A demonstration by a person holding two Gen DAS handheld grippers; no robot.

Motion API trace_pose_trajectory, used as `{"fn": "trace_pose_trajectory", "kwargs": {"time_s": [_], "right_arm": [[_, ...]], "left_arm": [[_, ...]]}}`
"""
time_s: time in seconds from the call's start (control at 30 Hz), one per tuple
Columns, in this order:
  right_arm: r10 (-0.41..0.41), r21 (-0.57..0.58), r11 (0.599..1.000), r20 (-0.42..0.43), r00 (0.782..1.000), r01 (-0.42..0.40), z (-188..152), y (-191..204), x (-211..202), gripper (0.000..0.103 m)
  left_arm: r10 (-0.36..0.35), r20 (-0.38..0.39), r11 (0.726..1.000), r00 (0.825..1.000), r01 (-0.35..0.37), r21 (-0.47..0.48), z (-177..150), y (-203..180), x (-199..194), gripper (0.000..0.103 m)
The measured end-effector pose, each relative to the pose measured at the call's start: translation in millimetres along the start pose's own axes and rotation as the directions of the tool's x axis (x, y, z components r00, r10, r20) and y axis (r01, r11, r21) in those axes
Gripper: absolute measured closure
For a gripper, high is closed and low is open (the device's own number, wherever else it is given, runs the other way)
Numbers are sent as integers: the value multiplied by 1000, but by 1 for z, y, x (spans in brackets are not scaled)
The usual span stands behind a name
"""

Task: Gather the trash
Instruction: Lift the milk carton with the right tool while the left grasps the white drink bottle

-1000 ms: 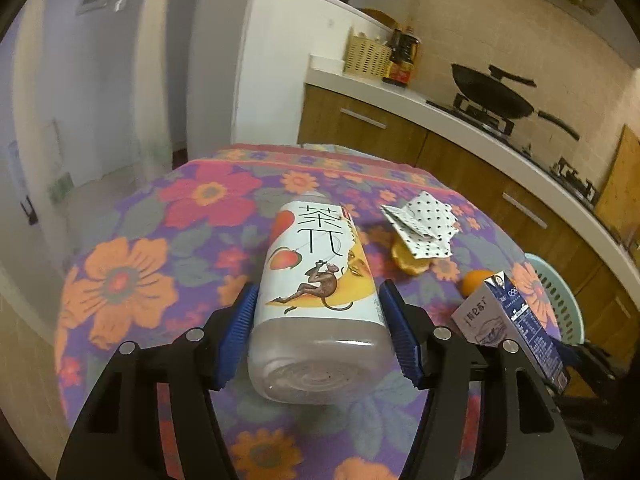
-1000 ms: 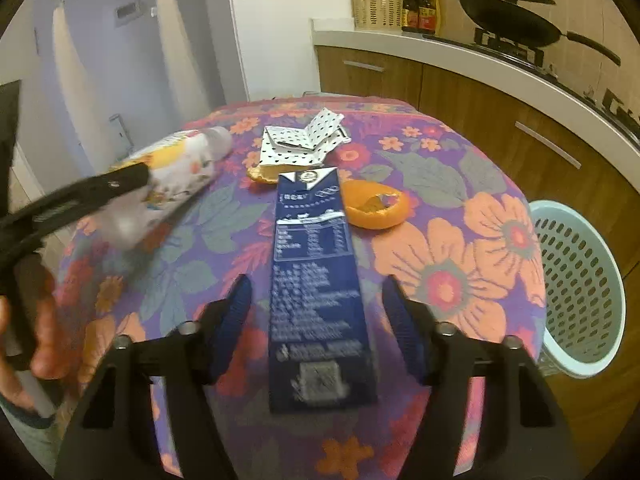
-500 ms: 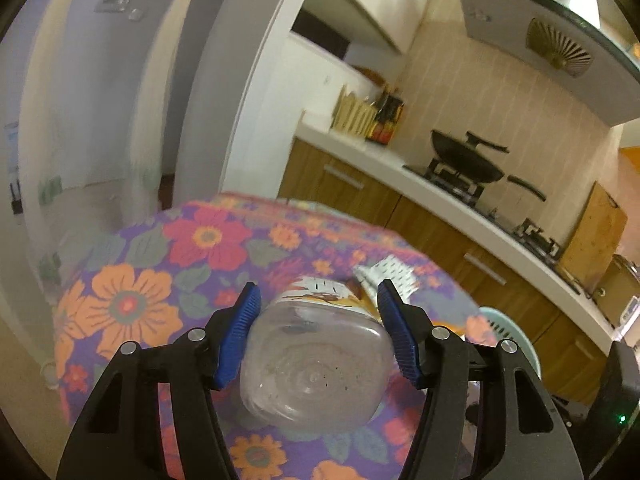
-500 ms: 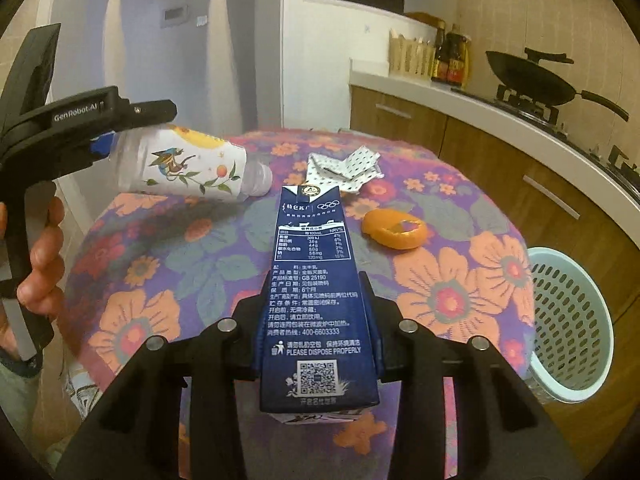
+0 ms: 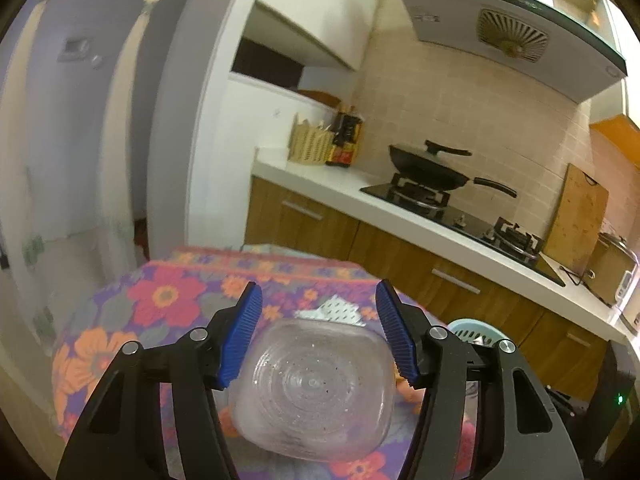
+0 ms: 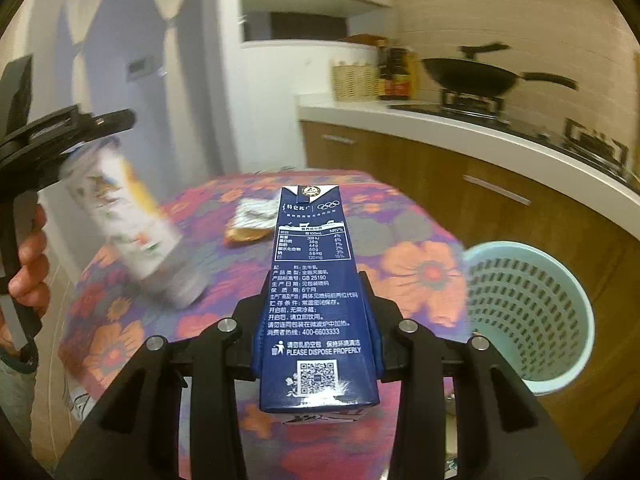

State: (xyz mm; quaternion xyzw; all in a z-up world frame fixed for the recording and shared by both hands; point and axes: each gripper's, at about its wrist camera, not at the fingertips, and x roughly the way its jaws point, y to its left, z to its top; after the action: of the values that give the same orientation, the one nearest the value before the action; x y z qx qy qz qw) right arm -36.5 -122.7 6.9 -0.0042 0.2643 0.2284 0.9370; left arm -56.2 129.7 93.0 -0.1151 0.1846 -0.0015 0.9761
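Observation:
My left gripper [image 5: 318, 286] is shut on a clear plastic tea bottle [image 5: 312, 388], its blue pads pressing the sides as the jaws close a little tighter. The bottle hangs above the flowered table [image 5: 160, 300], base toward the camera. In the right wrist view the same bottle [image 6: 136, 224] tilts neck-down, blurred, at the left. My right gripper [image 6: 316, 276] is shut on a dark blue milk carton [image 6: 312, 232], held off the table and pointing away. A pale green slotted basket [image 6: 532, 312] stands on the floor right of the table.
A polka-dot paper wrapper [image 6: 256, 210] and orange peel [image 6: 244, 234] lie on the far half of the tablecloth. A person's hand [image 6: 28, 264] grips the left tool. Behind run wooden cabinets and a white counter [image 5: 400, 208] with a wok on a hob.
Both grippers have risen off the table with their loads. The bottle went from lying flat to lifted and tilted. The right gripper closed on the carton and swung toward the basket side.

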Motion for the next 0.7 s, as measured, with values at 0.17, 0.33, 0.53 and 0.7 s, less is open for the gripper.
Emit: {"fn": "trace_pose_trajectory", "kwargs": {"time_s": [0.17,0.33,0.53,0.7], "right_arm": [[-66,90,994,30,997,64,0,-48,-9,68],[-47,193,980,9,999,45,-8,-80,1,68],[-21,177,984,-3,1000,21,-13,-79,7,68],[-9,174,985,6,1000,8,-13,-79,5,68]], "left_arm": [[-57,-72,998,996,58,12,12,-21,26,103],[-18,-153,999,988,23,26,-7,-21,60,99],[80,-141,997,987,-78,15,-5,25,51,59],[143,-155,987,978,-152,-49,-11,72,16,40]]}}
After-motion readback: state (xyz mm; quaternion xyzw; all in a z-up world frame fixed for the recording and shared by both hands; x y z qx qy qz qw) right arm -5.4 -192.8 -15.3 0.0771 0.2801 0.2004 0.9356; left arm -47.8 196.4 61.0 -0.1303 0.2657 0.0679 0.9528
